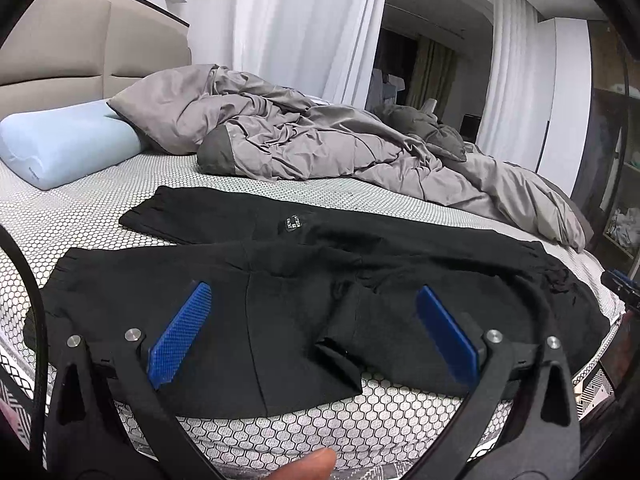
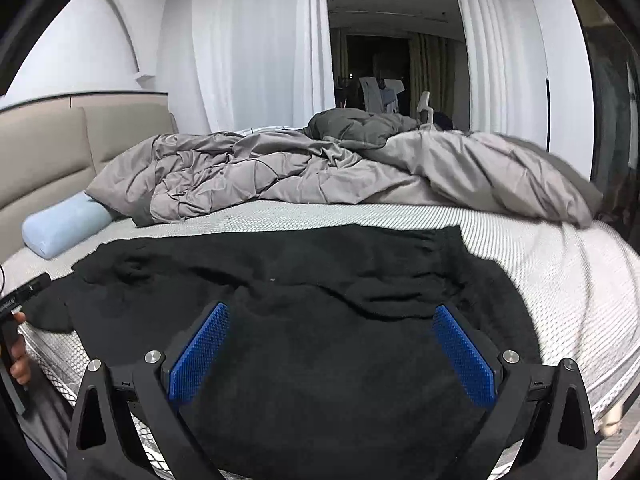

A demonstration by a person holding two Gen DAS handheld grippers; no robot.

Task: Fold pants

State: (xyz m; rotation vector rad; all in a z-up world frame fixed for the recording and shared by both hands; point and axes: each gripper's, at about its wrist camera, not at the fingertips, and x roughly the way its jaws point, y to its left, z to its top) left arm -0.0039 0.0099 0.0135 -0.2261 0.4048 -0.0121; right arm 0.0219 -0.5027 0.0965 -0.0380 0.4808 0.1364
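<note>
Over on the left, the pale blue pillow [image 1: 60,144] sits against the headboard, and the left gripper [image 1: 312,300] hovers above the near leg of the black pants [image 1: 320,264], jaws spread wide with nothing between them. The pants lie across the near part of the mattress [image 1: 100,208], legs running off leftward, one leg overlapping the other (a small white label shows on the far one), and a loose flap curls near the bed's edge. Mid-scene, the crumpled grey duvet [image 1: 320,140] is heaped behind, well apart from the garment. On the right, the right gripper [image 2: 332,320] hangs over the wider, waist end of the pants [image 2: 320,360], its blue pads [image 2: 200,352] equally far apart, gripping nothing. By my reading no fold is started yet: this is the approach. The next move calls for each claw to drop and pinch an edge, then carry the fabric over. No containers are in view that I can judge.
</note>
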